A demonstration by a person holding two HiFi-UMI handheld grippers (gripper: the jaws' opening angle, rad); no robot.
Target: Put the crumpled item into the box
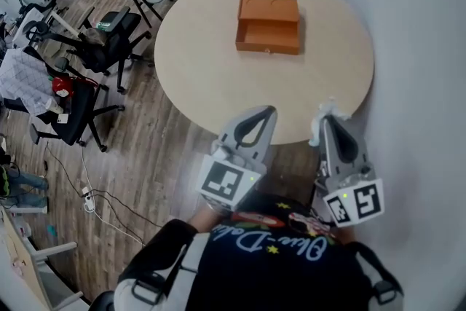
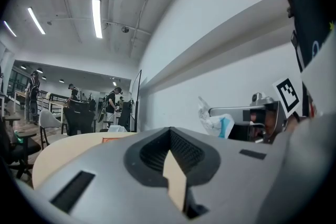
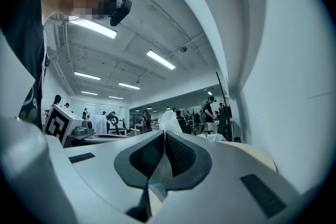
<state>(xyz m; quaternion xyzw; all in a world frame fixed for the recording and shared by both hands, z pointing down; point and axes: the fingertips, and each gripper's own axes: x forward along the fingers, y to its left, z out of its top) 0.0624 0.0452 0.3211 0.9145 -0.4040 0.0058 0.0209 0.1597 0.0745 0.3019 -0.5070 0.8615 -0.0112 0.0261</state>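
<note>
The orange box [image 1: 268, 24] stands on the far side of the round table [image 1: 204, 76], its drawer pulled open toward me. A sliver of the box [image 2: 112, 139] shows over the table edge in the left gripper view. My right gripper [image 1: 325, 120] hangs at the table's near right edge, shut on a crumpled white item [image 1: 325, 113] that sticks out past its tips. That crumpled item [image 2: 211, 119] has a blue patch, and it rises above the shut jaws as a crumpled white tuft [image 3: 169, 120]. My left gripper [image 1: 270, 111] is beside it, shut and holding nothing.
Office chairs [image 1: 102, 40] and a clothes-draped seat [image 1: 44, 87] crowd the wooden floor to the left. Cables [image 1: 95, 197] lie on the floor. A white wall [image 1: 422, 47] runs close along the table's right side. People stand far back in the room.
</note>
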